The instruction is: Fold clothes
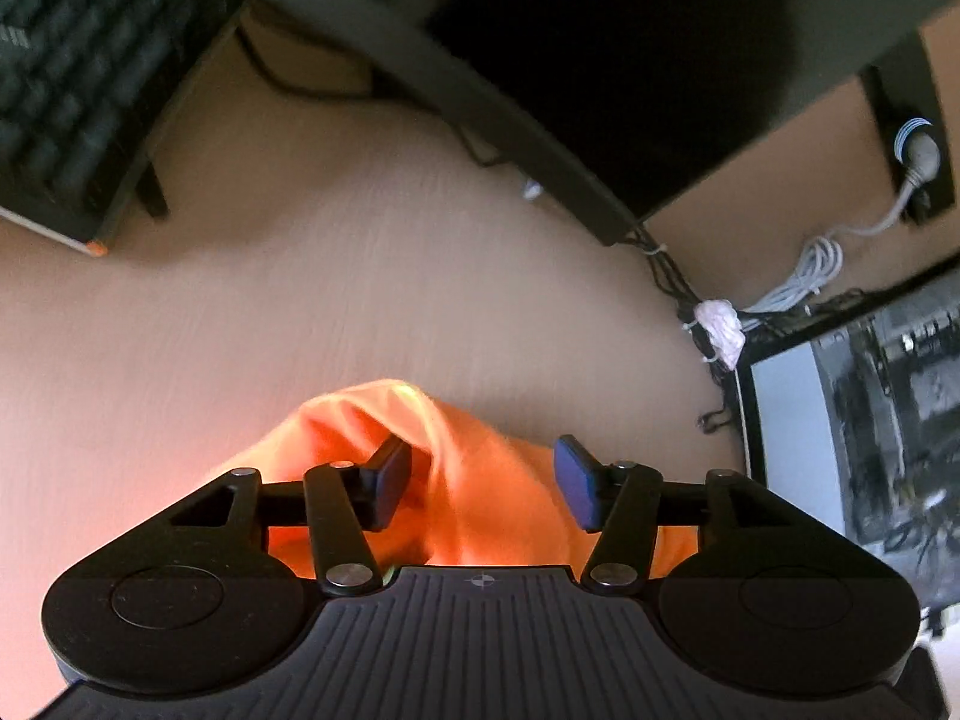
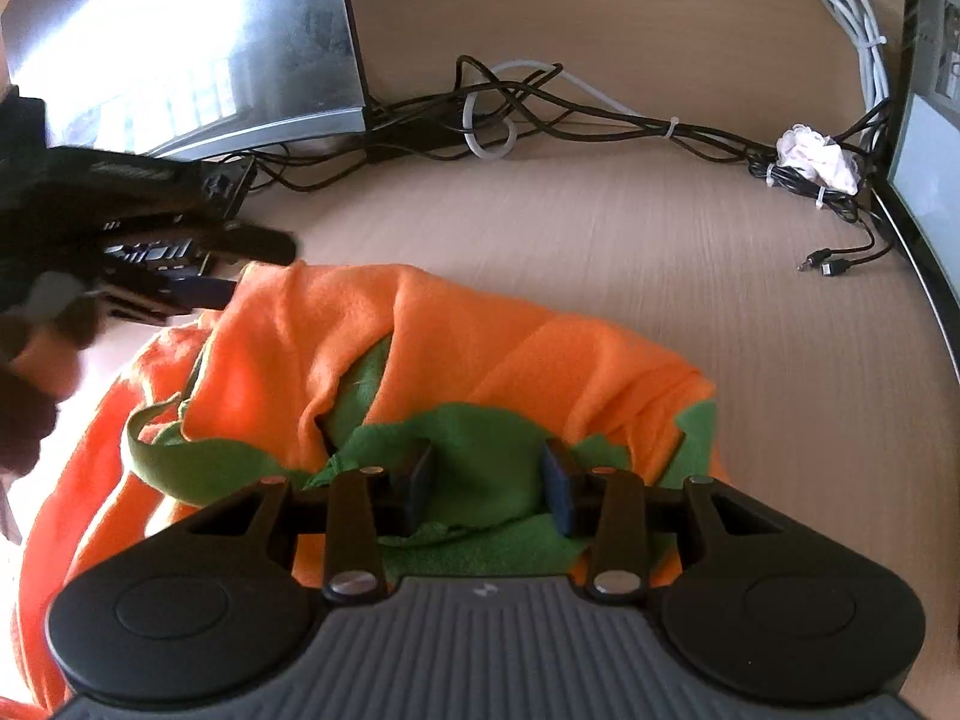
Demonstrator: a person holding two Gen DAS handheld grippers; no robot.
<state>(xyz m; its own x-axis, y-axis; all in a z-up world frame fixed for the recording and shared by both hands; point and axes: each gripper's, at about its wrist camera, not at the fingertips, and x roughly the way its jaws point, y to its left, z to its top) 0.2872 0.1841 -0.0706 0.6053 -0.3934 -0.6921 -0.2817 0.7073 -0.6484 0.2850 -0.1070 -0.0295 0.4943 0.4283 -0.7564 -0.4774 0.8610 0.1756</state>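
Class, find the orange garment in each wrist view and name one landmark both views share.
Left wrist view: the orange garment sits low at centre, bunched between the open fingers of the left gripper.
Right wrist view: it fills the lower left and centre, its green trim between the open fingers of the right gripper.
Shared landmark: the crumpled white tissue by the cables.

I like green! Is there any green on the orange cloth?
Yes, green trim runs along the edge of the orange cloth, right between the right gripper's fingers.
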